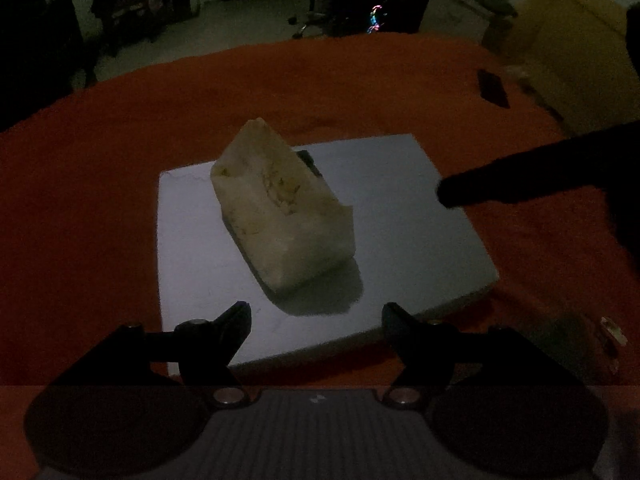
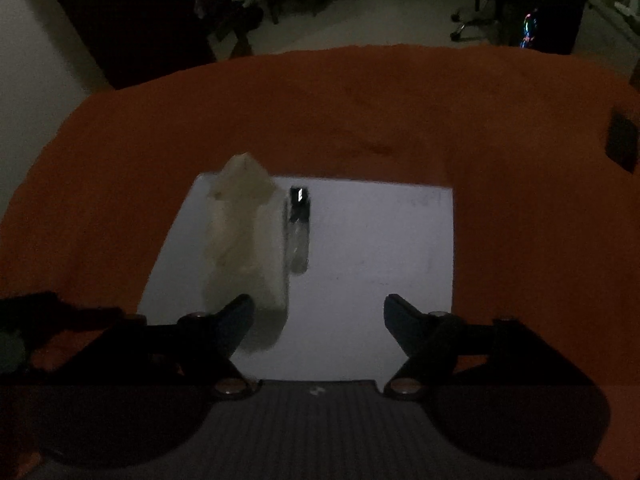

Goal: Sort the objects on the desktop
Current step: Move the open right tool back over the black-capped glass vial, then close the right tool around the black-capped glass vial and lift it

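A pale cream packet [image 1: 280,208] lies on a white board [image 1: 400,216] on the orange cloth. It also shows in the right wrist view [image 2: 244,236], on the board [image 2: 372,248]. A small dark shiny object [image 2: 299,224] lies on the board right beside the packet; only its tip [image 1: 310,162] shows behind the packet in the left wrist view. My left gripper [image 1: 316,314] is open and empty at the board's near edge. My right gripper [image 2: 318,308] is open and empty over the board's near edge. The right gripper's dark finger [image 1: 480,188] reaches over the board's right side.
A small dark flat object [image 1: 493,88] lies on the orange cloth [image 1: 120,184] at the far right, also seen in the right wrist view [image 2: 622,142]. A small pale item [image 1: 614,330] lies at the near right. The room beyond is dim, with chairs and furniture.
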